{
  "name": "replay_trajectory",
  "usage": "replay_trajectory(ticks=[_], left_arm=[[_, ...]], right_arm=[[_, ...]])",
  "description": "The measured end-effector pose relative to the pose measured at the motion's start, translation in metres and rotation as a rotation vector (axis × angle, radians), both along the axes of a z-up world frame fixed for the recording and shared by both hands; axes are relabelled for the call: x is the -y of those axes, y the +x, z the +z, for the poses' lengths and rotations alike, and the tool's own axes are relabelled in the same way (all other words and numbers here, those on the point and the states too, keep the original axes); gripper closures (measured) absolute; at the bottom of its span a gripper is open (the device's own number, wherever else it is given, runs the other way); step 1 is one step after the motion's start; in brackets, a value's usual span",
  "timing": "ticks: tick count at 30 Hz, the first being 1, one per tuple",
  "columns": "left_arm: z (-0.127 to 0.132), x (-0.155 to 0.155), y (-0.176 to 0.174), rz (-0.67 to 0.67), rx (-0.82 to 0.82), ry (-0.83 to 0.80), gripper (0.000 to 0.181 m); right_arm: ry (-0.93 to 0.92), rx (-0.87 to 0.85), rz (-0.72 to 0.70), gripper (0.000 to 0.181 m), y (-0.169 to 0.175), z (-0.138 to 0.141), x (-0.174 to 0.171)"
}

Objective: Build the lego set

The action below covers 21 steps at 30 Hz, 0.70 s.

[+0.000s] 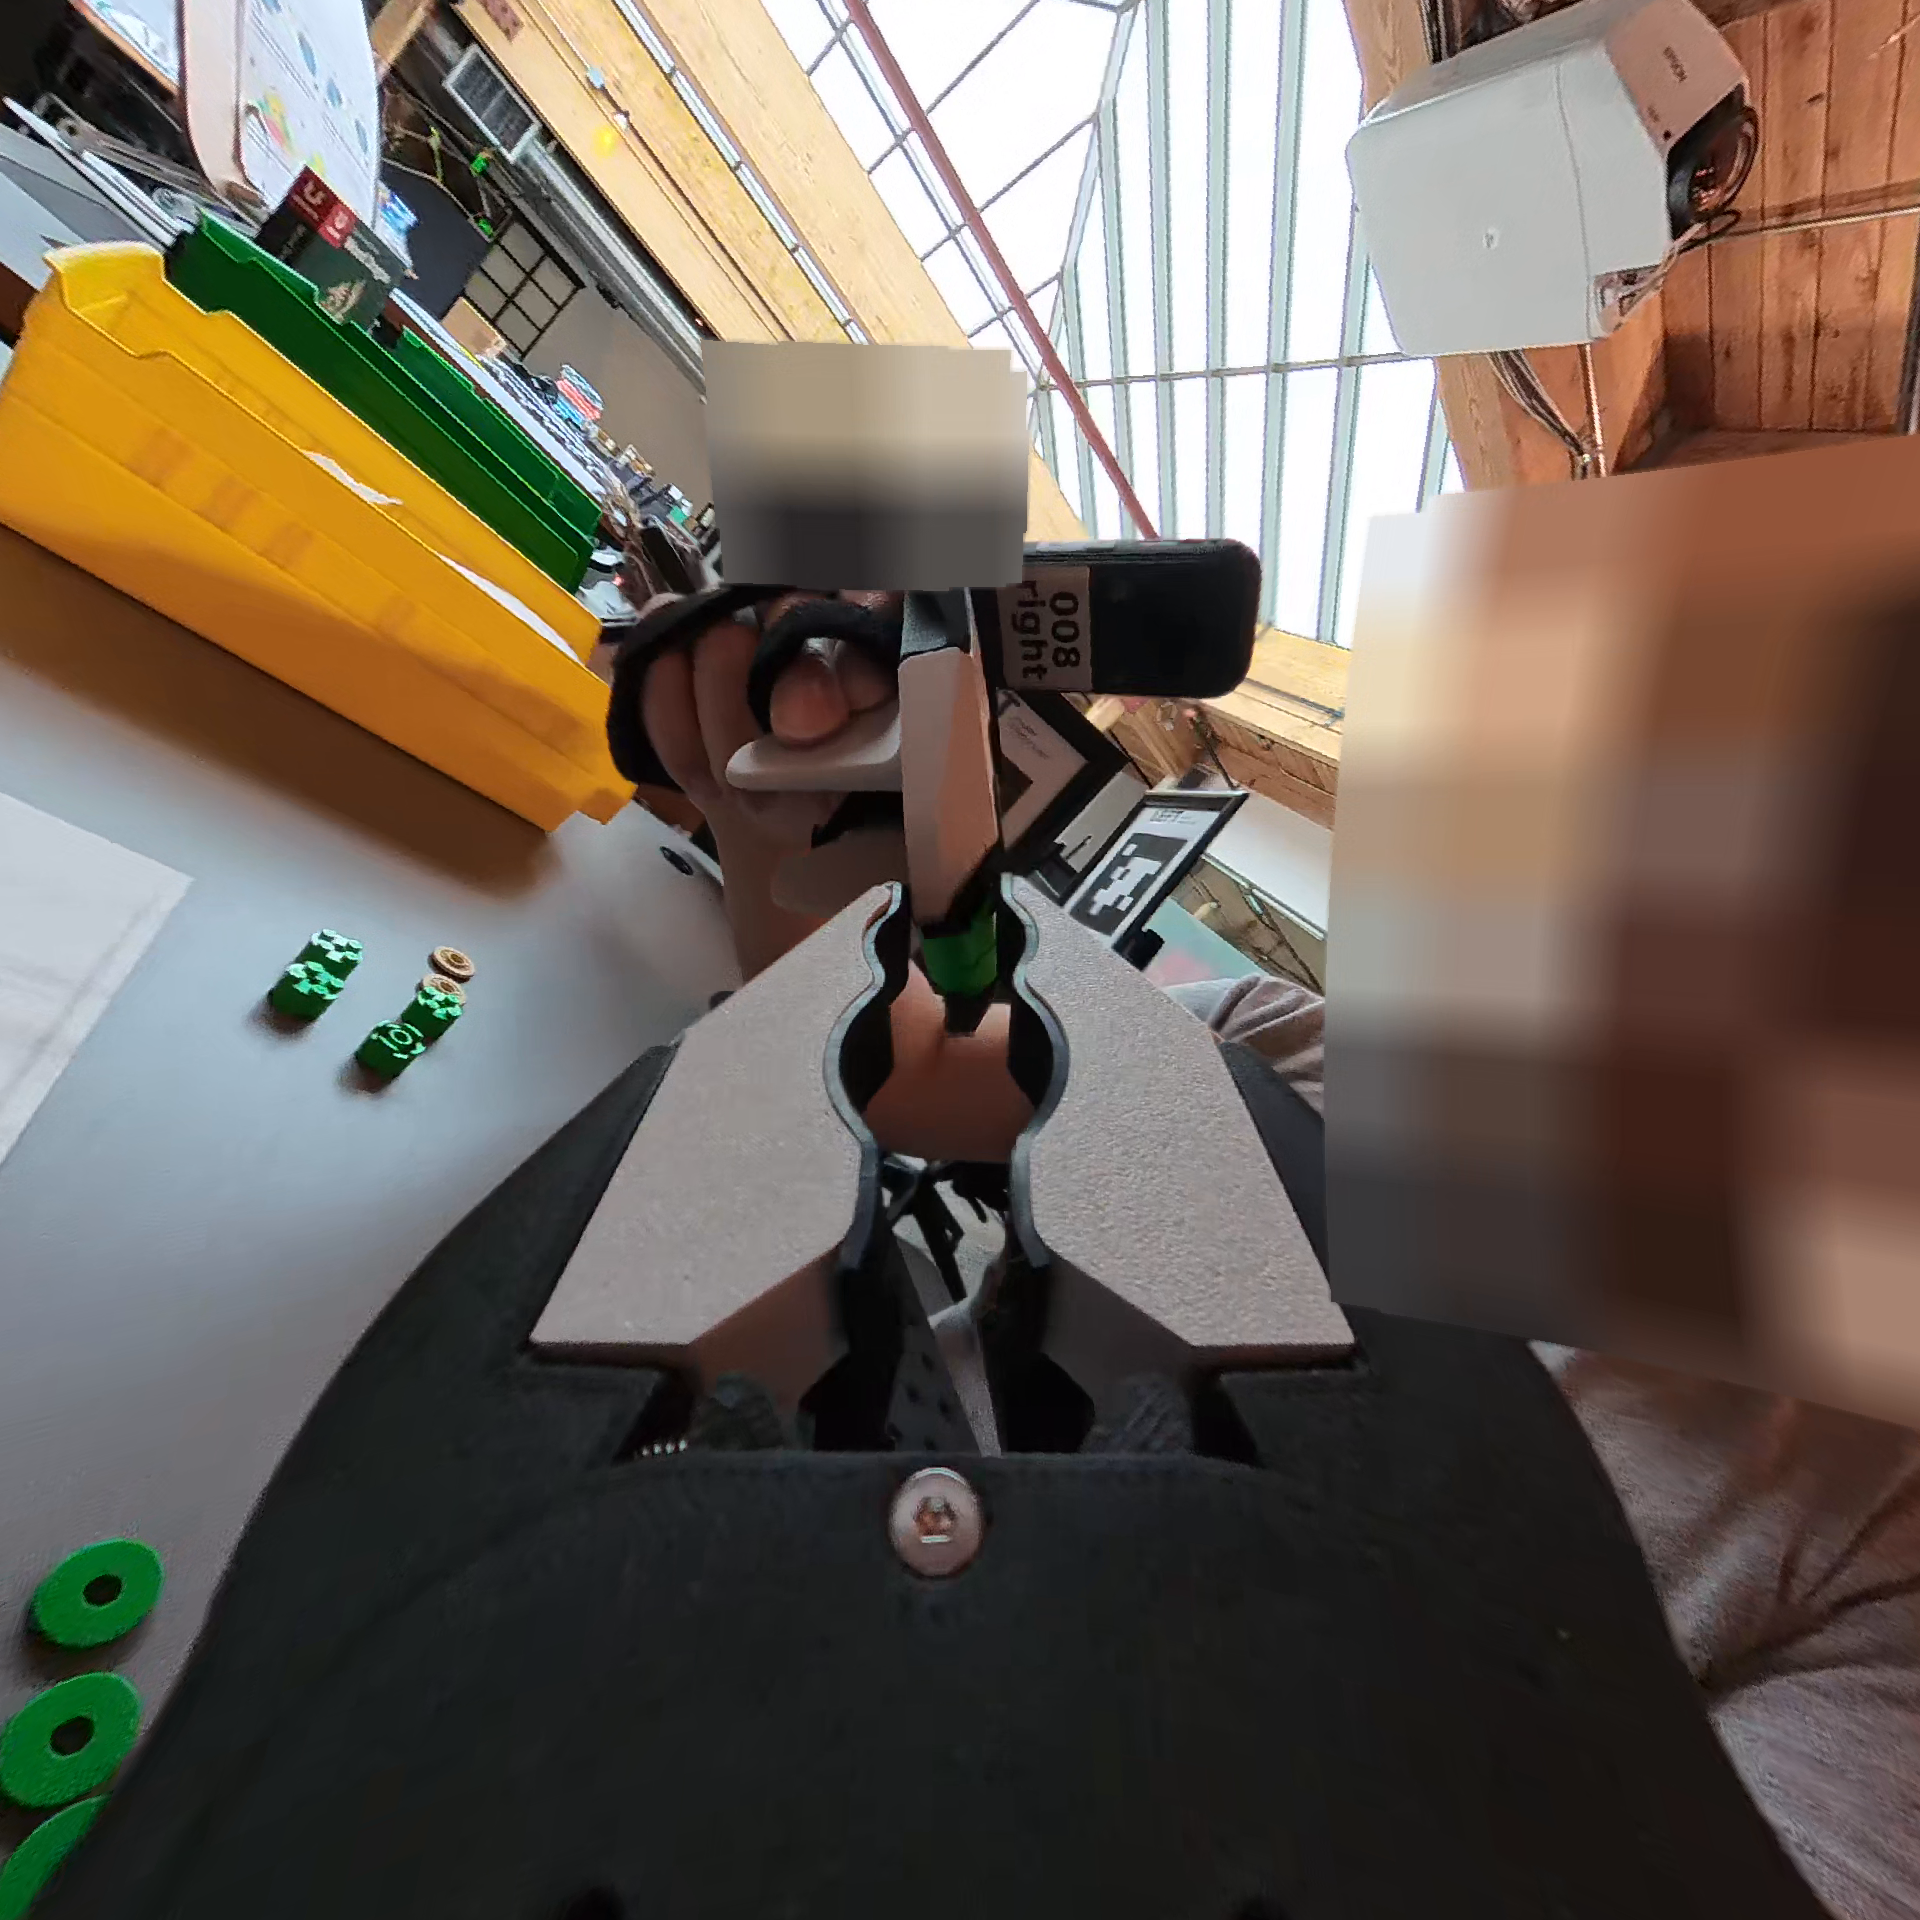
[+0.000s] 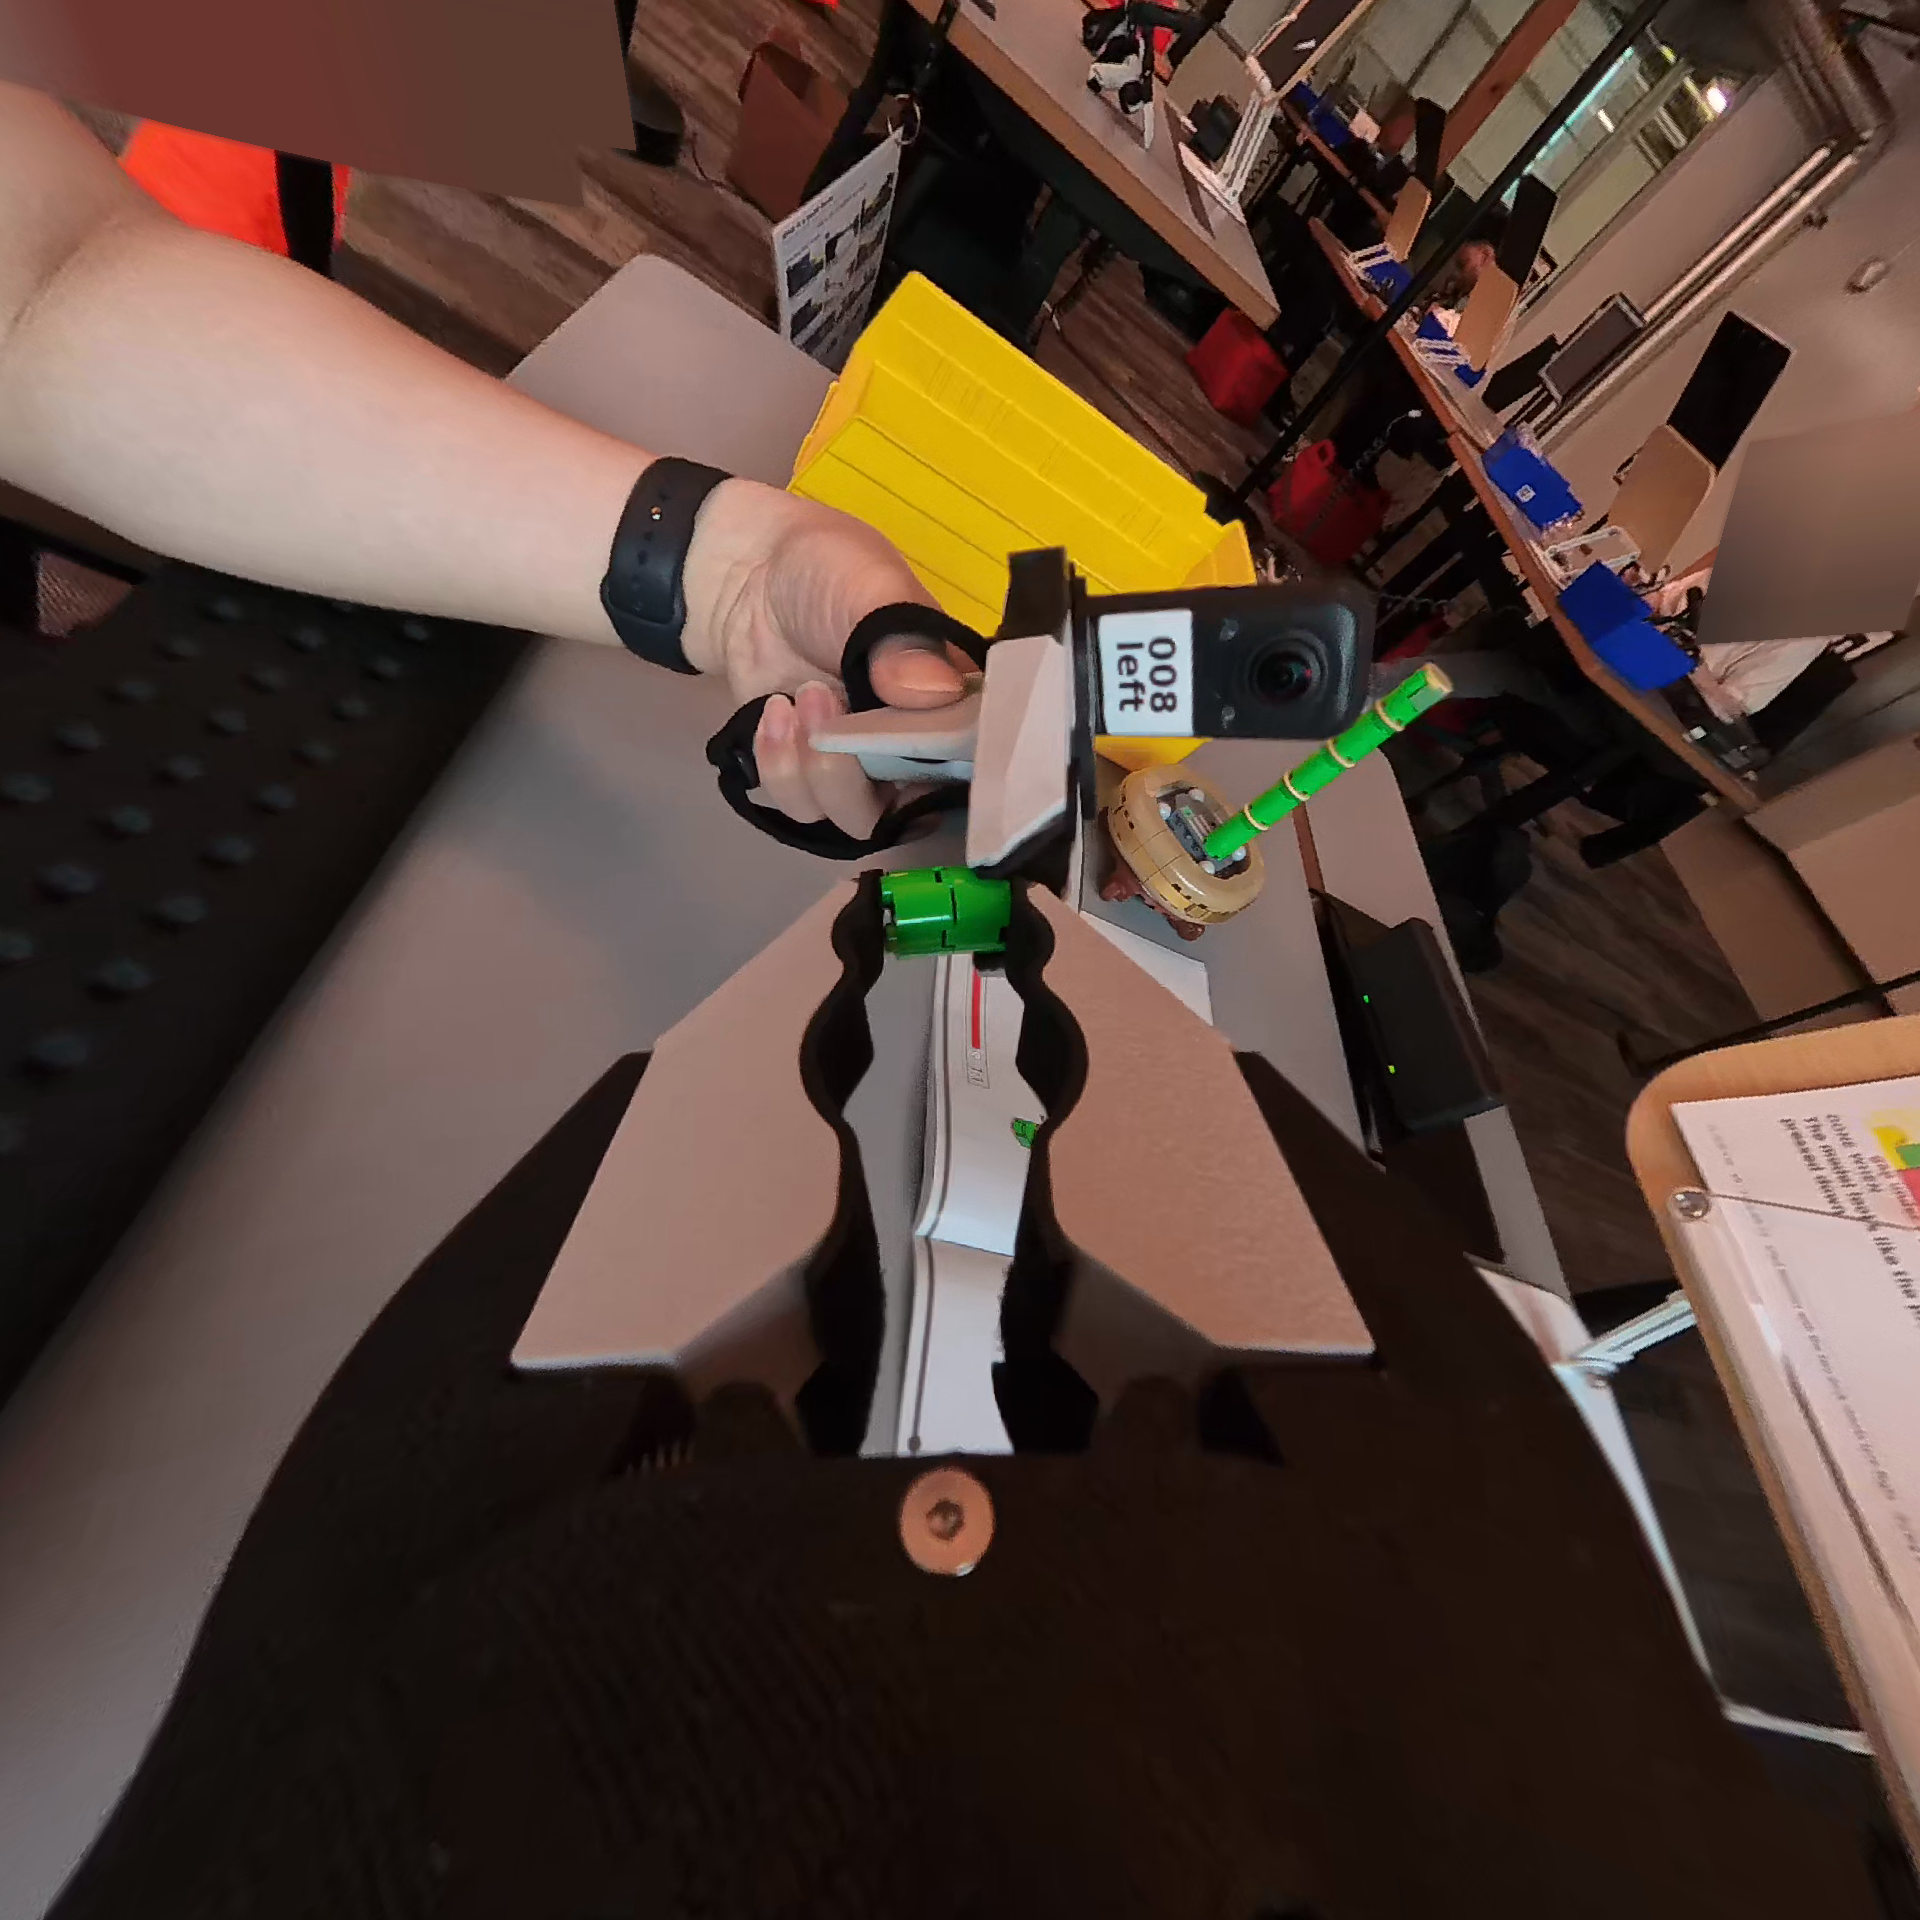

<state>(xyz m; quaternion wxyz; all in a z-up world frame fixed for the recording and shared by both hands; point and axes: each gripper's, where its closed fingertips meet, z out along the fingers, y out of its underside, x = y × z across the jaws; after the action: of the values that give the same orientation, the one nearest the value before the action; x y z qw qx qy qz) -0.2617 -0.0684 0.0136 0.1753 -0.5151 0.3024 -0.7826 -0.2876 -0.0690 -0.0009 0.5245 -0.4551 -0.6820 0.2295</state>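
Both grippers meet on one green piece, held up off the table.

The right gripper (image 2: 945, 925) has its jaws closed across the green piece (image 2: 943, 910), pinching it sideways at the tips. The left gripper (image 1: 951, 935) comes in from the opposite side, its jaws narrowed around the same piece, probably to steady it while parts are pressed together; whether it truly grips I cannot tell. Just beyond the piece in the right wrist view stands the tan base (image 2: 1184, 857) with a green stalk (image 2: 1325, 764), likely where the piece goes. Under the piece lies the booklet (image 2: 971, 1174). Spare green bricks (image 1: 358, 997) wait on the table (image 1: 260, 1195), near the yellow bin (image 1: 260, 520).
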Motion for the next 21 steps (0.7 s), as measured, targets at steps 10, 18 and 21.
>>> replay_trajectory(ticks=[10,18,21], left_arm=[[0.0047,-0.0040,0.0019,0.093,-0.021,0.059,0.168],[0.0034,-0.0068,0.0062,0.140,-0.030,0.091,0.168],[0.0008,-0.0072,0.0075,0.152,-0.048,0.122,0.167]], right_arm=[[0.013,-0.036,-0.012,0.158,0.0008,0.0056,-0.0035],[0.056,-0.023,-0.032,0.160,0.0042,0.0052,-0.0081],[0.059,-0.018,-0.020,0.160,0.0055,0.0028,-0.0082]])
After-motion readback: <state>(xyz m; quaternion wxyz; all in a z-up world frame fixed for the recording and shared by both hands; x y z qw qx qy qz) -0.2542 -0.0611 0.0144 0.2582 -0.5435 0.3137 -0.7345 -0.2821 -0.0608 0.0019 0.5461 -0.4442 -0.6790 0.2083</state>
